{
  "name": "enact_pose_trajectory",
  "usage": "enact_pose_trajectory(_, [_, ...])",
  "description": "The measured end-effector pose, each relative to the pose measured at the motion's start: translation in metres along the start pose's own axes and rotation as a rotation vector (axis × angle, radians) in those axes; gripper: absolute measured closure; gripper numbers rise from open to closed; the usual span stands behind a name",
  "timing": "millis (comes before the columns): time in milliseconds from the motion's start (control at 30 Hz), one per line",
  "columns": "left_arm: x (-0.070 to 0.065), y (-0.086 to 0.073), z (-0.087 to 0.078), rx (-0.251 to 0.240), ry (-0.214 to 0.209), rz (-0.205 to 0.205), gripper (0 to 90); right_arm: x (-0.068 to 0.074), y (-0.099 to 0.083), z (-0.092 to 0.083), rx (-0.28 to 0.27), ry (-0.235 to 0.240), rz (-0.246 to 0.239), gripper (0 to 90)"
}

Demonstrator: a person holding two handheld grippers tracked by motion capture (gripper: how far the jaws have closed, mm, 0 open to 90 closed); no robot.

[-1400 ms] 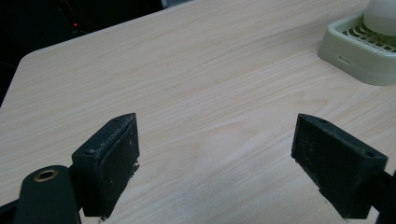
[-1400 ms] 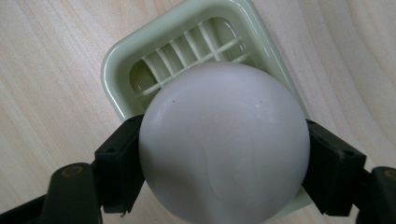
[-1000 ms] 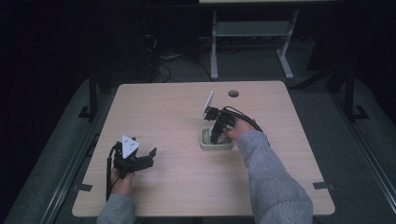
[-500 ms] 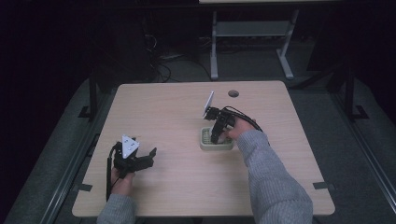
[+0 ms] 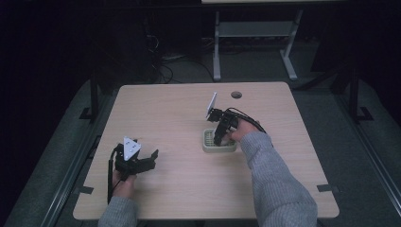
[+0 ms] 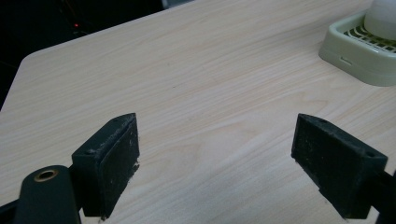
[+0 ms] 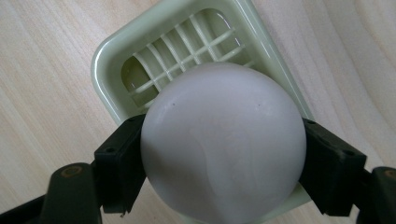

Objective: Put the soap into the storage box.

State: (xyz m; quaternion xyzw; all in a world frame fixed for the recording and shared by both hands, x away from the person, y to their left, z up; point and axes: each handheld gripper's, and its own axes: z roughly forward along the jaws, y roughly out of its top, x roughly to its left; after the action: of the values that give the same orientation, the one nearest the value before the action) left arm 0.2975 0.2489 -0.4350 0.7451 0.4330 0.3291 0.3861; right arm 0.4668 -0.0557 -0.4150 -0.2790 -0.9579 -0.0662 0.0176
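A pale green slatted dish [image 5: 208,140] sits right of the table's middle. My right gripper [image 5: 219,139] points down into it, and in the right gripper view both jaws press the sides of a smooth white rounded object [image 7: 223,142] held over the dish [image 7: 140,60]. Near the front left of the table [image 5: 170,113] my left gripper [image 5: 150,160] rests open, with nothing between its jaws [image 6: 215,163]. In the left gripper view the dish [image 6: 359,51] with the white object [image 6: 383,18] lies off to the upper right.
A round cable hole [image 5: 236,94] sits near the table's far edge. Behind the table stands a metal frame [image 5: 255,42] on a dark floor with cables [image 5: 165,66].
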Motion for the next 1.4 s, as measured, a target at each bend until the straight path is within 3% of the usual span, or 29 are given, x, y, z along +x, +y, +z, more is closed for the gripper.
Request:
enact_pose_trajectory(633, [-0.001, 0.0, 0.0, 0.001, -0.001, 0.001, 14.8, 0.001, -0.005, -0.02, -0.056, 0.0, 0.037, 20.4])
enact_pose_trajectory(1400, [-0.001, 0.0, 0.0, 0.0, 0.0, 0.004, 14.8, 0.0, -0.035, -0.042, -0.108, -0.005, 0.063, 20.6])
